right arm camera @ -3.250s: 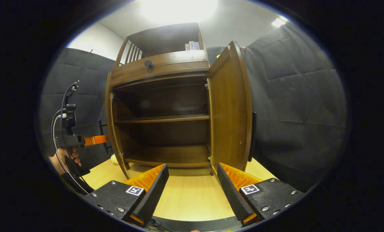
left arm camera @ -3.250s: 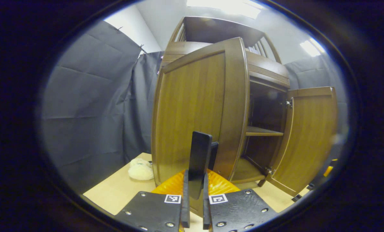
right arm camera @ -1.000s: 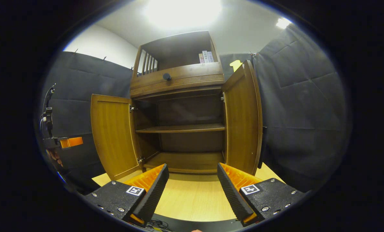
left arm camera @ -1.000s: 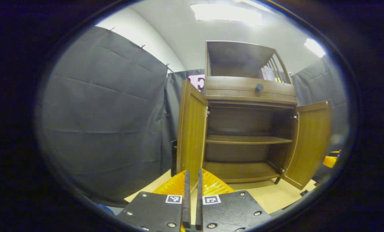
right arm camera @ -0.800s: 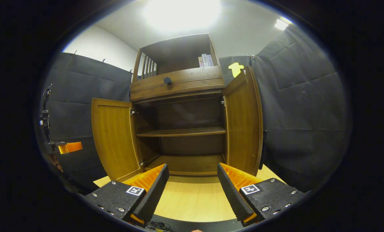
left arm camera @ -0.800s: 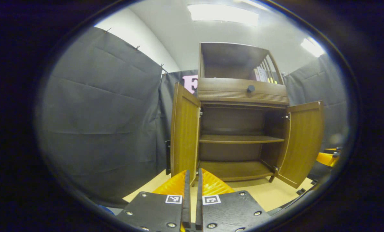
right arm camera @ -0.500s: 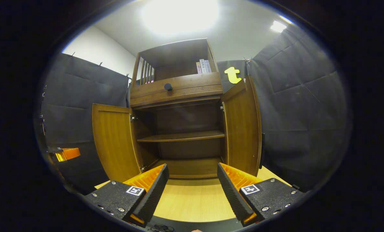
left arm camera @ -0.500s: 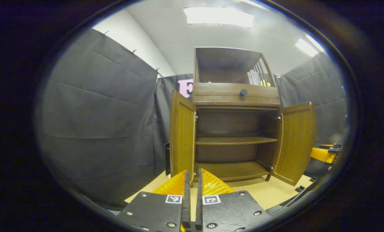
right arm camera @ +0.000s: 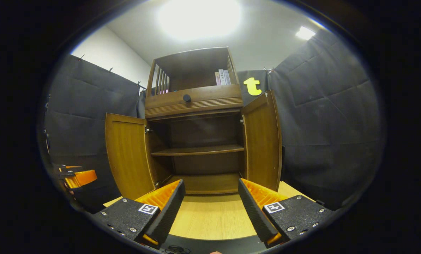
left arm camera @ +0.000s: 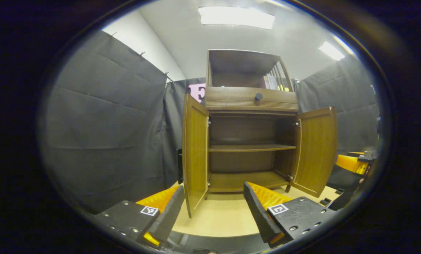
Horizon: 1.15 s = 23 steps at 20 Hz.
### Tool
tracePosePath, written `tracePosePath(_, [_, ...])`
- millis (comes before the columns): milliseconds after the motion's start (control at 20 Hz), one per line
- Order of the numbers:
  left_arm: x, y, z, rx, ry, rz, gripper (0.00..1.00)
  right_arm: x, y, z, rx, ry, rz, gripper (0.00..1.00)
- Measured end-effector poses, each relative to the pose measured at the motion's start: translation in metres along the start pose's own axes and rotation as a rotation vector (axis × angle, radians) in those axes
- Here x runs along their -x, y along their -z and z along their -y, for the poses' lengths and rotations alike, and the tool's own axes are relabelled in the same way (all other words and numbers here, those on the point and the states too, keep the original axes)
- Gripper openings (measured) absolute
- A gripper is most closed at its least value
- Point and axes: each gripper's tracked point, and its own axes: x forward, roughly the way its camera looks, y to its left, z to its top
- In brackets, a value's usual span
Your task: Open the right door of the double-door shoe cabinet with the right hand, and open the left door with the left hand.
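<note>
Facing the cabinet (left arm camera: 251, 141) at 12 o'clock in the left gripper view: left gripper (left arm camera: 214, 208) spread wide, empty, clear of the left door (left arm camera: 194, 158), which stands ajar edge-on at 11. Right door (left arm camera: 316, 150) swung out at 2.

Right gripper view: right gripper (right arm camera: 211, 204) parted, holding nothing; cabinet dead ahead, left door at 10, right door at 1, both apart from the fingers (right arm camera: 164, 208). Table (right arm camera: 214, 218) below.

Both views look level and slightly upward from low over the table (right arm camera: 210, 218) toward the open shoe cabinet (left arm camera: 247, 106) at twelve o'clock, the left gripper view from its left front, the right gripper view from its right front, sharing its shelves.
</note>
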Motion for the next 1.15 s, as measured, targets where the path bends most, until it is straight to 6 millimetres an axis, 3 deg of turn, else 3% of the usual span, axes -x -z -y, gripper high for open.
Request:
tracePosePath(50, [-0.001, 0.000, 0.000, -0.004, -0.001, 0.000, 1.00, 0.001, 0.000, 0.000, 0.000, 0.004, -0.001, 0.92])
tracePosePath(300, [-0.002, -0.001, 0.000, -0.002, 0.005, 0.013, 1.00, 0.007, -0.003, 0.001, 0.008, 0.024, 0.005, 0.92])
tracePosePath(350, [-0.003, -0.002, 0.000, 0.001, 0.005, 0.012, 0.96, 0.006, -0.004, 0.002, 0.009, 0.028, 0.008, 0.92])
tracePosePath(500, [-0.003, -0.002, -0.001, 0.005, -0.001, 0.013, 1.00, 0.006, -0.005, 0.001, 0.011, 0.035, 0.013, 0.92])
tracePosePath(1100, [-0.008, -0.006, -0.004, -0.006, -0.006, 0.023, 1.00, 0.004, -0.011, 0.000, 0.026, 0.042, 0.031, 0.92])
tracePosePath(1150, [-0.009, -0.005, -0.004, -0.010, -0.007, 0.025, 0.96, 0.004, -0.011, 0.000, 0.027, 0.044, 0.033, 0.93])
